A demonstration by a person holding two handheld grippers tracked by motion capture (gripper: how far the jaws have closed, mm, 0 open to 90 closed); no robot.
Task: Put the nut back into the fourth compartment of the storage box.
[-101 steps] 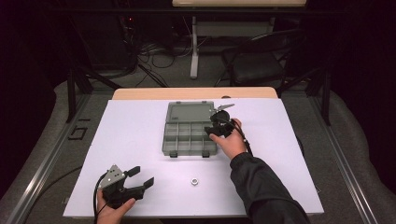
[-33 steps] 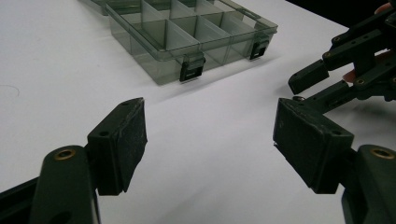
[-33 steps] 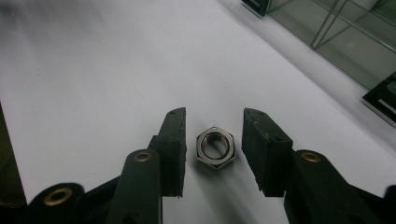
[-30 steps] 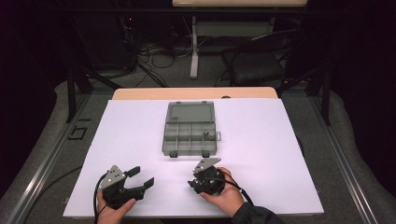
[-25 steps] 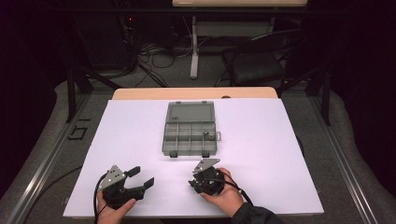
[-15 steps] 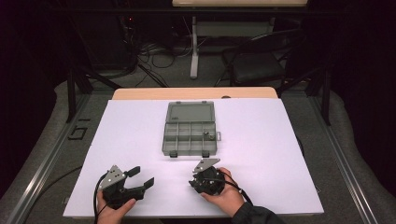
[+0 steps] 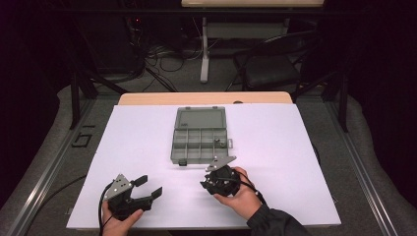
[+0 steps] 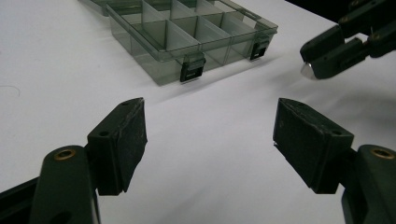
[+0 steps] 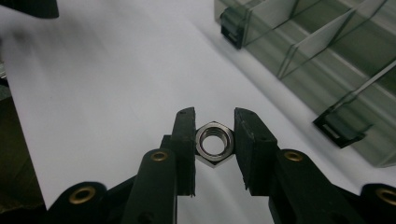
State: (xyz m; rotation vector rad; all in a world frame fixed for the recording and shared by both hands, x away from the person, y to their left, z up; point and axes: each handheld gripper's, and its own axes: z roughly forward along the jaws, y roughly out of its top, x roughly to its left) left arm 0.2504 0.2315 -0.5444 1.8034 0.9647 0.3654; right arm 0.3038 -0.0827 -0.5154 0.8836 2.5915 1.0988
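Since the earlier high view, the right gripper point(image 7: 214, 183) has been raised a little off the white surface point(image 7: 305, 162) and shifted slightly toward the compartment box point(image 7: 199, 135); its jaws have just been closing, and a steel hex nut point(image 9: 214, 142) is now seen between them. In the right gripper view the nut is clamped flat between the two black pads, near their tips, with its threaded hole turned up toward the camera and its flats pressed by the pad faces on either side. The nut is held clear of the surface, just in front of the near edge of the box, whose black latches point(image 9: 339, 130) are seen to the right of the jaws. From the left gripper view, the same nut is glimpsed as a small bright point at the tip of the right gripper point(image 8: 327, 58), near the front right corner of the box point(image 8: 187, 37).

The left gripper point(image 7: 146, 187) is kept at the near left of the surface, well apart from the box, with its jaws spread wide and nothing between its pads point(image 8: 126, 140). The box lies open near the middle of the surface, its lid laid back away from the person, and a small part point(image 7: 222, 143) is seen in one of its right-hand compartments.
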